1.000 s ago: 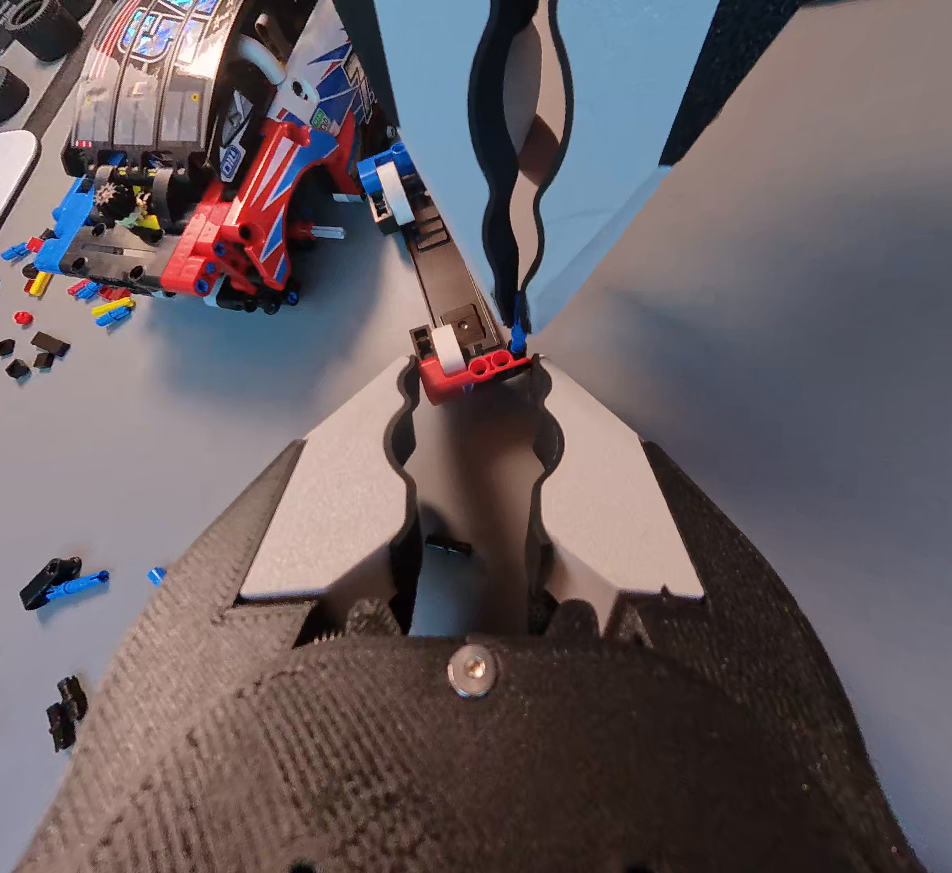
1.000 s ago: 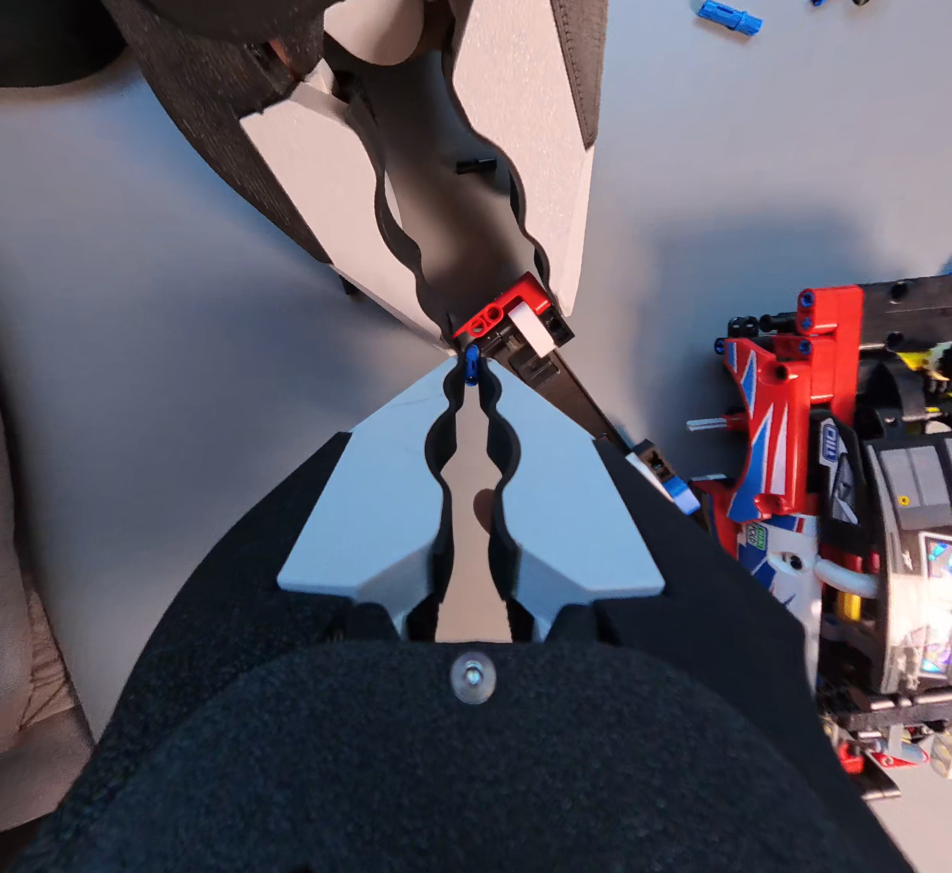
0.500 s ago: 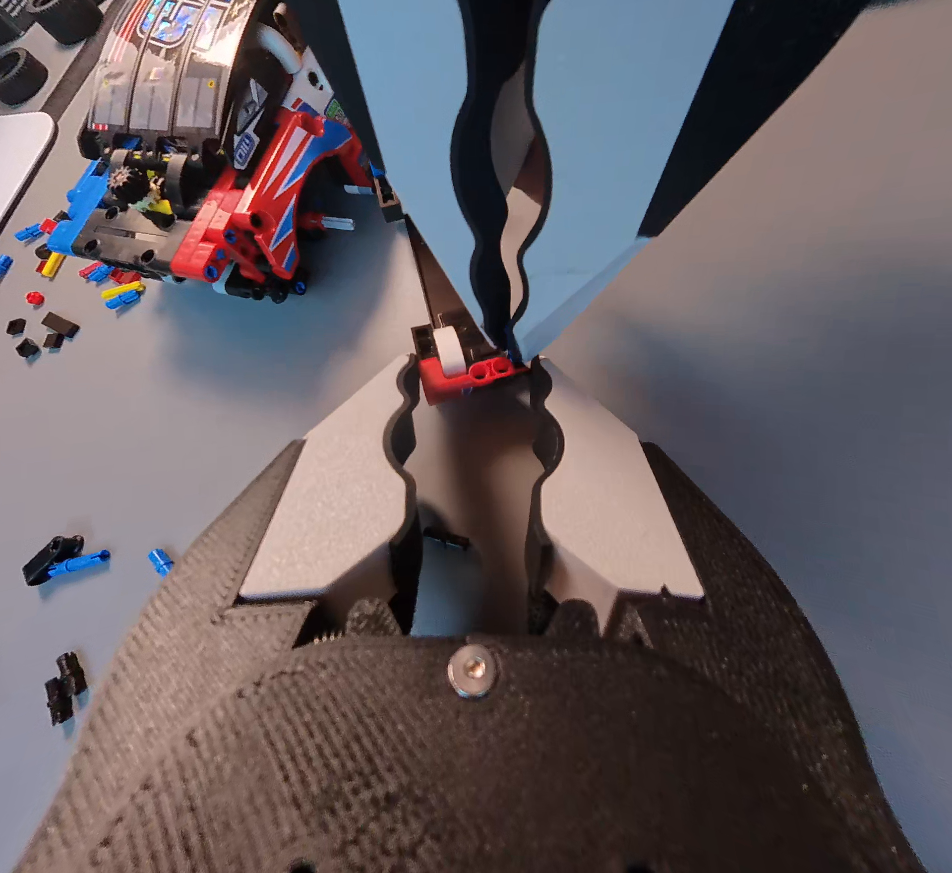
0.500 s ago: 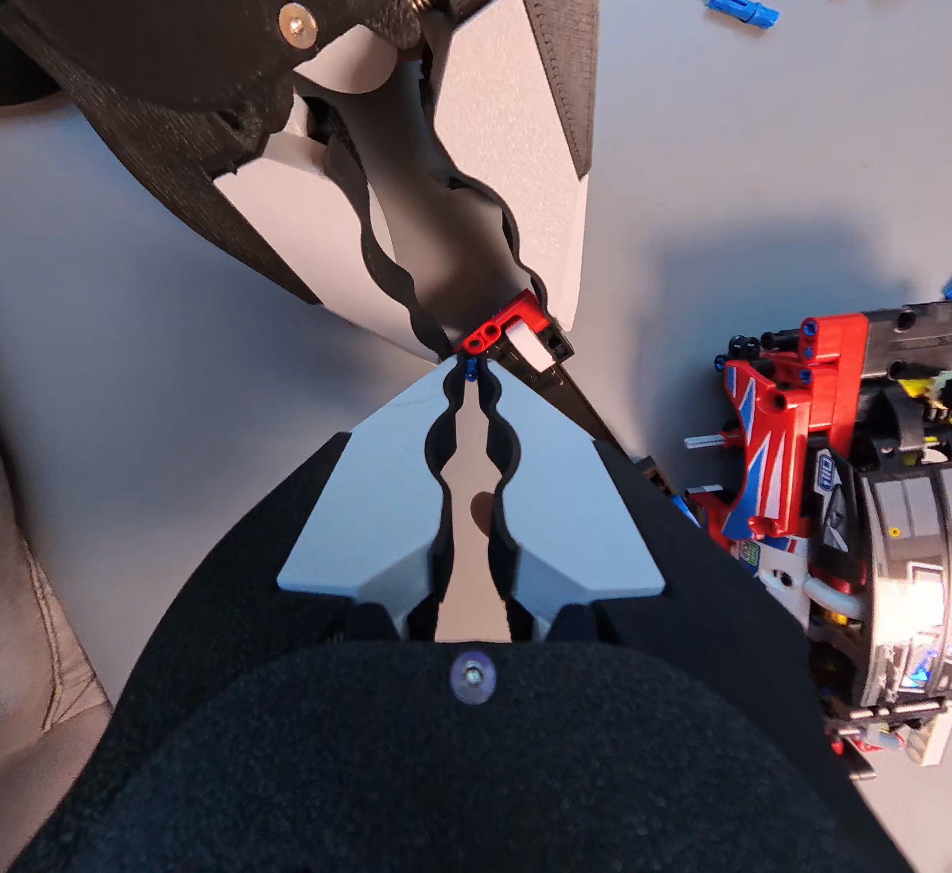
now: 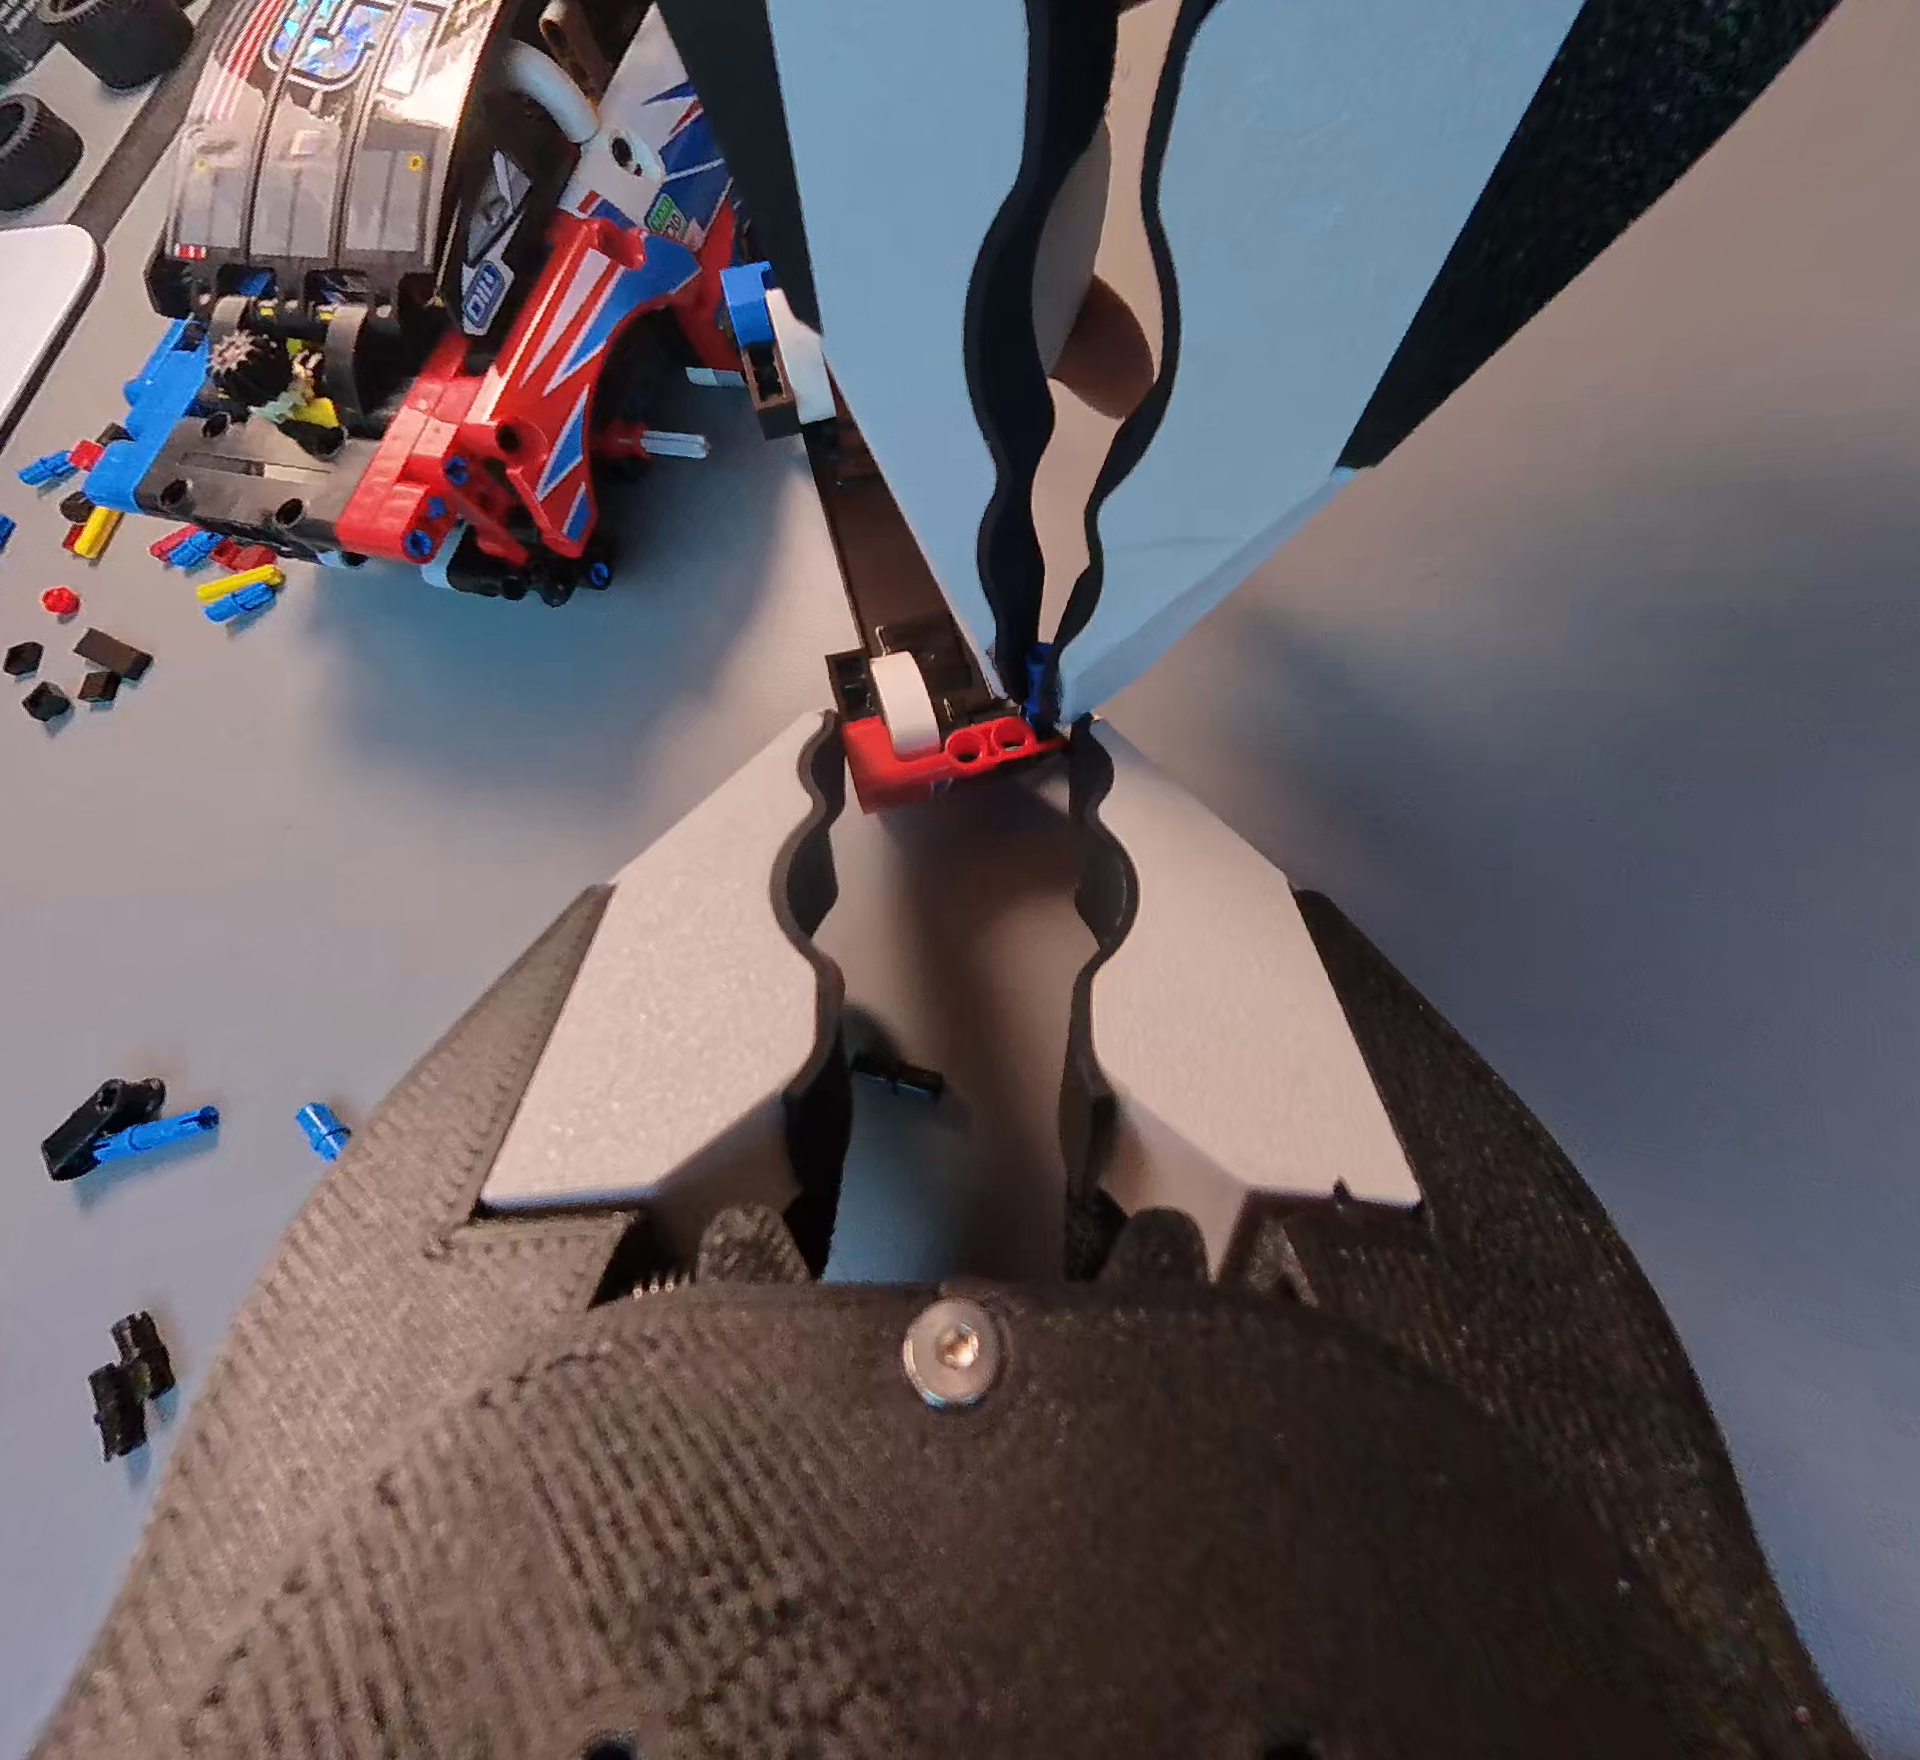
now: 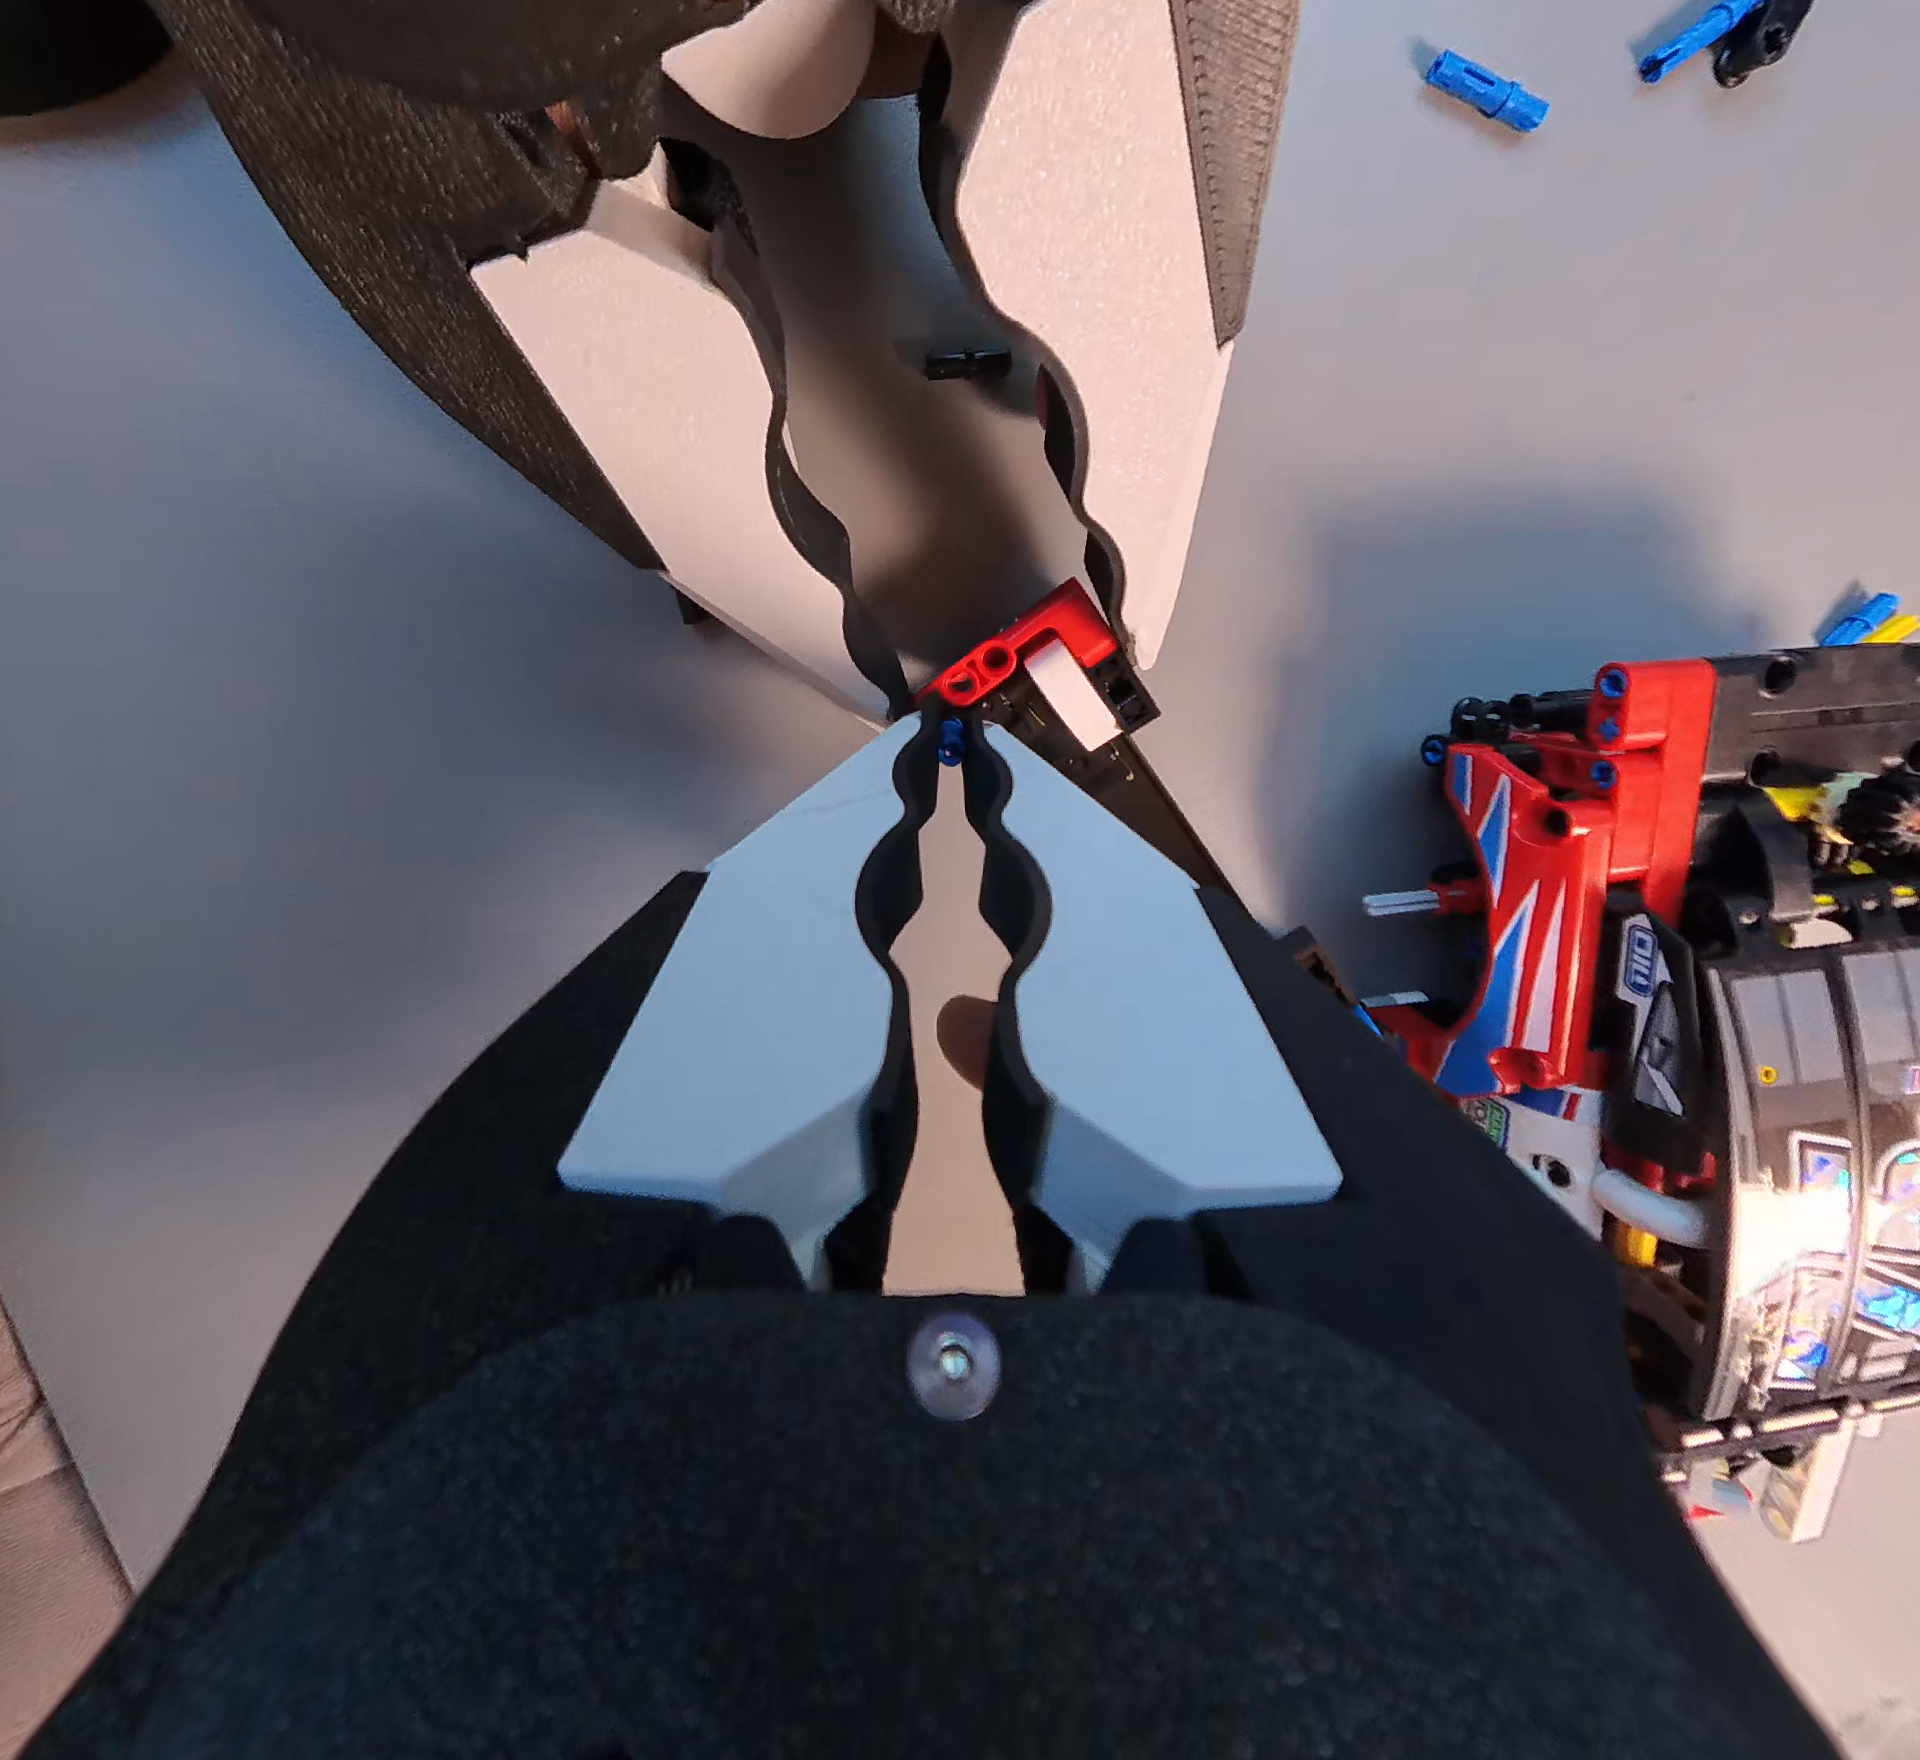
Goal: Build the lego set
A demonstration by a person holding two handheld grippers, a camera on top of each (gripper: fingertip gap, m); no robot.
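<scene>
I work at a plain grey tabletop (image 5: 1558, 671), a hobby or lab bench by its look. Loose building pieces (image 5: 239, 588), spare tyres (image 5: 114, 17) and a half-built model car (image 5: 416, 276) lie scattered across it.

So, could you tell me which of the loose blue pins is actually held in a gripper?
The blue pin pinched in the right gripper, against the red piece; the others lie loose on the table.

Each black, ribbed-plastic gripper (image 5: 951, 734) (image 6: 945, 734) carries pale grey wedge fingers (image 5: 686, 993) with wavy black pads (image 6: 904, 879) and a silver screw (image 5: 954, 1359) low in the frame.
</scene>
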